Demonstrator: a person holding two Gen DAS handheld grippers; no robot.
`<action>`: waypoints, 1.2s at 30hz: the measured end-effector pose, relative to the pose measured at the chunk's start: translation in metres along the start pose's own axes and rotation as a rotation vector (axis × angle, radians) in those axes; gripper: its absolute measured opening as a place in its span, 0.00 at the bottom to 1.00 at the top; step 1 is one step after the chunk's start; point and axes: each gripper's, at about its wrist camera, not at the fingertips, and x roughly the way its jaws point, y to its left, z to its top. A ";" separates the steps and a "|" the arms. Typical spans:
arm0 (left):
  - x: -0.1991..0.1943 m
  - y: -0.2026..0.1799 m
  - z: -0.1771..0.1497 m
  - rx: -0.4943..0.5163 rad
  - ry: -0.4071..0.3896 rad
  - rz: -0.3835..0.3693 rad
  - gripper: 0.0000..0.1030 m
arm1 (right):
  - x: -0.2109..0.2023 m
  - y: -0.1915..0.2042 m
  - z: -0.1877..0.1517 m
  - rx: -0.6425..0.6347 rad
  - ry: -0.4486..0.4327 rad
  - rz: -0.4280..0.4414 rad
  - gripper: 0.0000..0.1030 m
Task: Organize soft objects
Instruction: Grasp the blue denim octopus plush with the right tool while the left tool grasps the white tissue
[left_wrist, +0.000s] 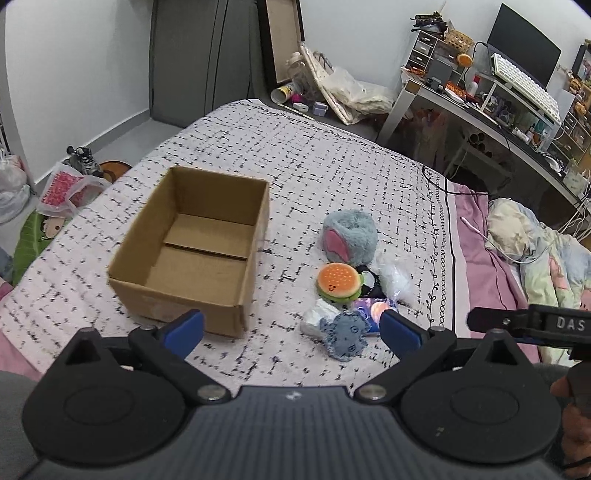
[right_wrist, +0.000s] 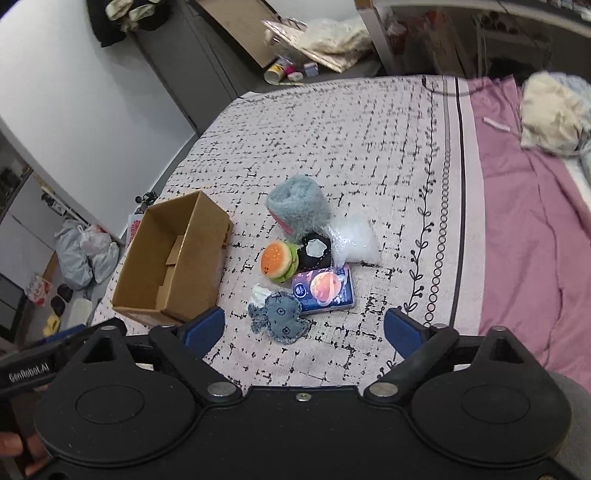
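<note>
Both grippers are up over the bed and neither has anything in it! Right gripper (right_wrist: 303, 326) hangs at the lower middle of its frame, blue pads spread wide with only bedspread (right_wrist: 332, 155) between them, nothing grasped. Left gripper (left_wrist: 291, 326) is the same story: jaws released, wide apart, empty, straddling the near corner of the cardboard box (left_wrist: 192, 243) and the edge of the toy pile.

And what a pile, sitting centre frame just right of the box! Closest to the right gripper lies the flat denim plush (right_wrist: 279, 319), with a crumpled white tissue (right_wrist: 260, 293) tucked against its upper left. Behind it sits a planet-print pack (right_wrist: 325, 290), then the burger plush (right_wrist: 279, 261) touching a black-and-white plush (right_wrist: 314, 251), a clear plastic bag (right_wrist: 352, 236), and the fluffy grey-blue plush (right_wrist: 297, 208) at the back. Box is open and bare inside.

Now the danger, as I judge it: everything is packed so tight that a wide closing grab on the denim piece could snag the tissue or drag the pack along. It's thin and flat too, so pads coming in shallow may just pinch bedspread. And with both grippers crowding the same spot, a clash looks possible.
</note>
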 end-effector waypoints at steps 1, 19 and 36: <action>0.004 -0.002 0.001 0.000 0.002 -0.001 0.98 | 0.004 -0.002 0.002 0.010 0.005 0.004 0.87; 0.078 -0.005 -0.001 -0.115 0.114 -0.021 0.49 | 0.093 -0.025 0.005 0.217 0.188 0.119 0.56; 0.130 -0.002 0.001 -0.185 0.177 -0.003 0.48 | 0.164 -0.026 -0.001 0.305 0.286 0.146 0.56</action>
